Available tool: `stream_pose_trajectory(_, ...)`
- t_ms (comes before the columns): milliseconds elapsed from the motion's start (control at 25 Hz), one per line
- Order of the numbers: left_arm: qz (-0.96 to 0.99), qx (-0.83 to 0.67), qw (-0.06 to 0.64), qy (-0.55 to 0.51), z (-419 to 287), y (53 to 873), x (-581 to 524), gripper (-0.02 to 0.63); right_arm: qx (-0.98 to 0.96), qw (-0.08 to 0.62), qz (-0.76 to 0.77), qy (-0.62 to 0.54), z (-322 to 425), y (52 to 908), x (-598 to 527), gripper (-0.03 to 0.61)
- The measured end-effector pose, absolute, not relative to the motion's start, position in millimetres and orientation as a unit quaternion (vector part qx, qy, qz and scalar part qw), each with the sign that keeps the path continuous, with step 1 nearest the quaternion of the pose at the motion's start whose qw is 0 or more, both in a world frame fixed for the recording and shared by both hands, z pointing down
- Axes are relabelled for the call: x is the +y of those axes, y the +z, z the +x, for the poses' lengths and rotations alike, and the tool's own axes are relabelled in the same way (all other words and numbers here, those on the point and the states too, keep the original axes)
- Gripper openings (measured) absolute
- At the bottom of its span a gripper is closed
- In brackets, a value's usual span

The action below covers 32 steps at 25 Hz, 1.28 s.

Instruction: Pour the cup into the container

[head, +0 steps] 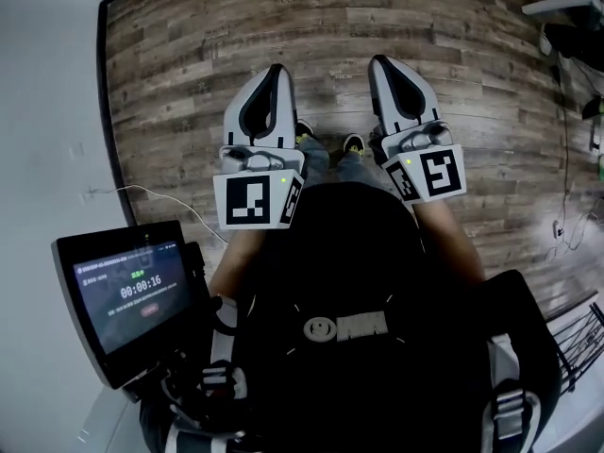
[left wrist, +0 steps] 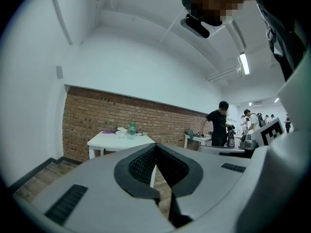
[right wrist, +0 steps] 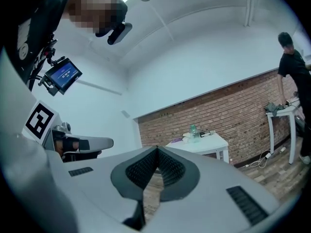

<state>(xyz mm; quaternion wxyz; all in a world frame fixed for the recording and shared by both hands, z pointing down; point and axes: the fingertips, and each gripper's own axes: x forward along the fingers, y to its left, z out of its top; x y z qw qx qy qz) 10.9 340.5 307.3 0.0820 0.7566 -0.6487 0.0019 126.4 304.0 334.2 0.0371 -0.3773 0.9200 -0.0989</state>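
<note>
Nearest each lens are your own jaws. The left gripper (left wrist: 156, 147) has its ribbed black pads pressed together at the tip with nothing between them, and the right gripper (right wrist: 157, 148) is closed and empty in the same way. In the head view both grippers, left (head: 274, 69) and right (head: 382, 61), point toward twelve o'clock over the wood floor (head: 189, 64), and each carries one marker cube (head: 255, 201), so two in all. Between them at twelve o'clock the toes of your two shoes (head: 304, 132) peek out, with the rest hidden by your dark torso. At eight o'clock sits one screen (head: 123, 291), its print too small to read. Beyond the left jaws at eleven o'clock stands a white table (left wrist: 119, 140) against the brick wall (left wrist: 97, 115). It holds a greenish bottle (left wrist: 131, 129) and a few small items. Which of them is the cup or the container is too small to tell, and both grippers are well apart from that table. A second table (left wrist: 194, 139) at two o'clock is partly hidden behind a person in black (left wrist: 218, 125). More people (left wrist: 250, 120) stand farther off, too small to count. In the right gripper view the same white table (right wrist: 204, 144) sits at one o'clock, and one person (right wrist: 291, 67) is cut off by the edge at three o'clock.
</note>
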Motion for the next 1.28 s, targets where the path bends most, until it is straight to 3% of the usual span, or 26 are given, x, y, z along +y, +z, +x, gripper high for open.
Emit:
stream_pose_trajectory(480,0.761,-0.645,0.071,0.019,-63.5,321.0,311.7,-0.002,0.922,0.005,-0.379,-0.079,55.3,339.7,271.8,0.000)
stream_pose_trajectory(880,0.775,-0.629,0.050,0.047,20.2,317.4,205.1,-0.002,0.916,0.034,-0.390,-0.088,132.0,352.3,182.7,0.000)
stream_pose_trajectory(1280,0.776,-0.628,0.056,0.039,29.9,301.9,175.2,-0.002,0.917,0.050,-0.384,-0.092,136.7,344.3,151.3,0.000)
